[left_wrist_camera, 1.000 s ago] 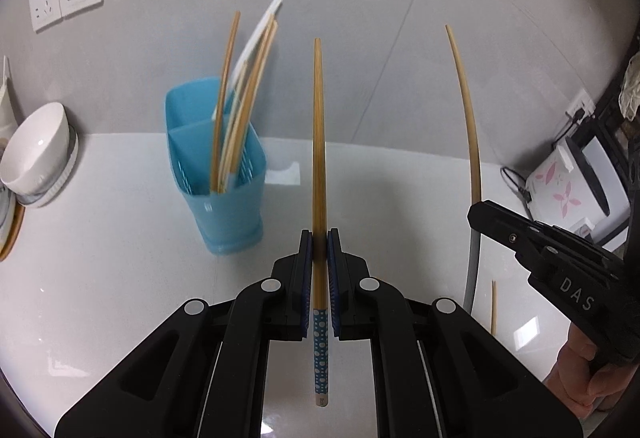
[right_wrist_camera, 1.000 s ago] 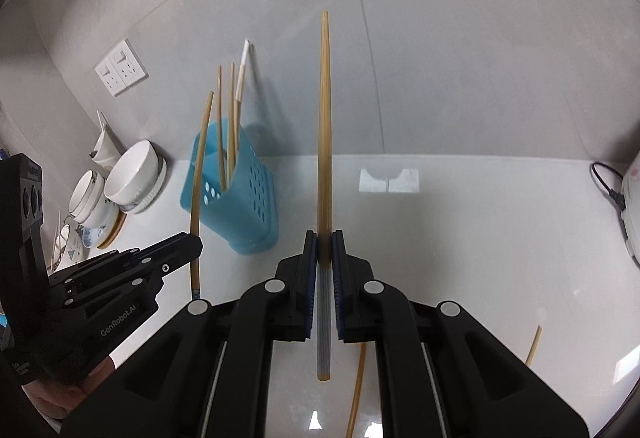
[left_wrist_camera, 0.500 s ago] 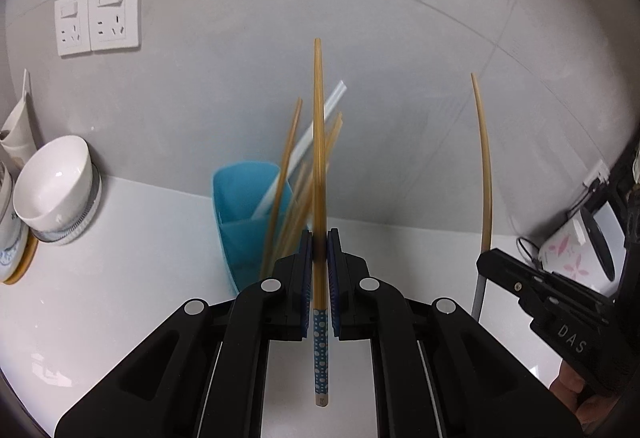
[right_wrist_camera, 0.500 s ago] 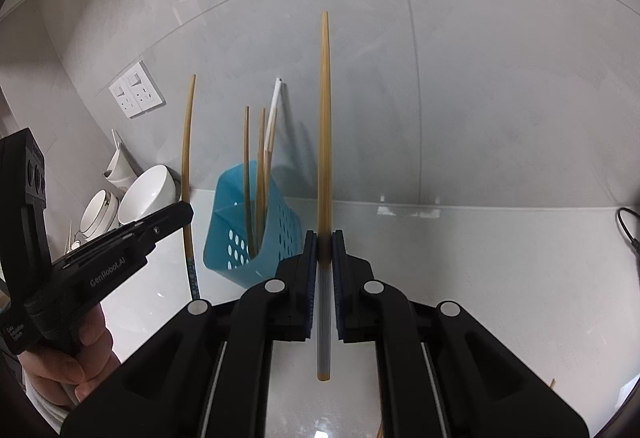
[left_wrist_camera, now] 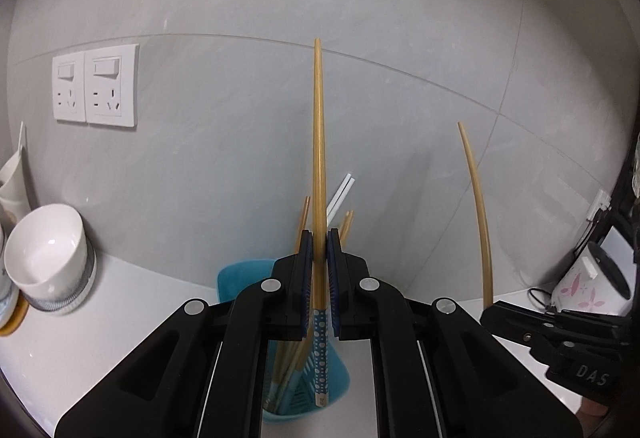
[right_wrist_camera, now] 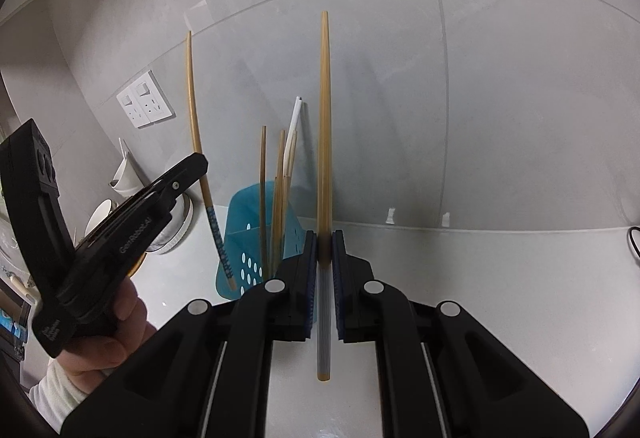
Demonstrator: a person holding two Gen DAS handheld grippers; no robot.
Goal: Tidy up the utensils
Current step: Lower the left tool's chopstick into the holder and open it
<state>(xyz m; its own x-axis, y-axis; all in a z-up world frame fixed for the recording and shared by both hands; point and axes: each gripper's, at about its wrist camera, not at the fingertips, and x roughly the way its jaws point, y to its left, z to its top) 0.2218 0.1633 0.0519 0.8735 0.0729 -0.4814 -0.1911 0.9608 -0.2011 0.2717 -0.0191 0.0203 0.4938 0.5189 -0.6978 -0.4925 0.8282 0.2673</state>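
My left gripper is shut on a bamboo chopstick with a blue dotted handle, held upright right above the blue utensil holder. The holder has several chopsticks standing in it. My right gripper is shut on a bamboo chopstick with a grey handle, held upright to the right of the holder. The left gripper and its chopstick show in the right wrist view; the right gripper and its chopstick show in the left wrist view.
White bowls are stacked at the left by the wall, under a double wall socket. A white appliance with a pink pattern stands at the right. The grey tiled wall is close behind the holder.
Both grippers have risen and tilted up. The left gripper has moved over the blue holder, so its chopstick's handle end now hangs over the holder's opening.
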